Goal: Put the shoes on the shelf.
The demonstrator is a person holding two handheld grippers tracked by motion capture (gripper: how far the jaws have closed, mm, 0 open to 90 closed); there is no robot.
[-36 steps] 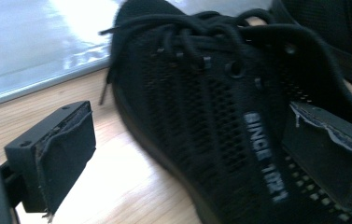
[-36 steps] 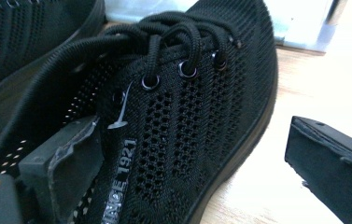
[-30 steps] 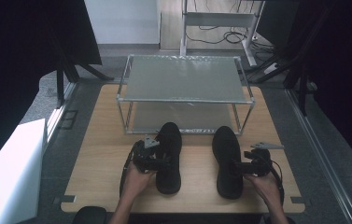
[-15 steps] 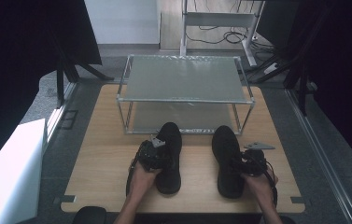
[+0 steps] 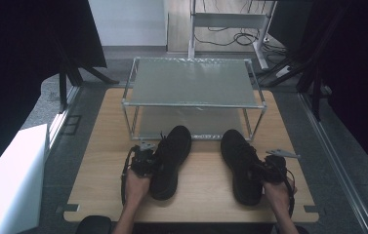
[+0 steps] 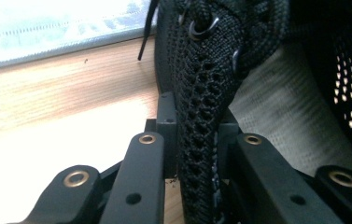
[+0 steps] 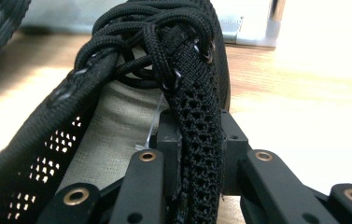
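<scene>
Clamped on mesh, the left gripper (image 6: 197, 154) pinches the collar of the left shoe (image 5: 170, 160), and the right gripper (image 7: 199, 158) grips the right shoe (image 5: 241, 165) likewise; both shoes sit on the wooden table (image 5: 206, 190), just before the wire rack (image 5: 194, 87). Thin knit could slip free during lifting. Dark curtains surround the room.

Left gripper (image 5: 145, 161) and right gripper (image 5: 272, 169) — jaws clamped on mesh — forearms entering at the table's (image 5: 93, 146) near edge.
</scene>
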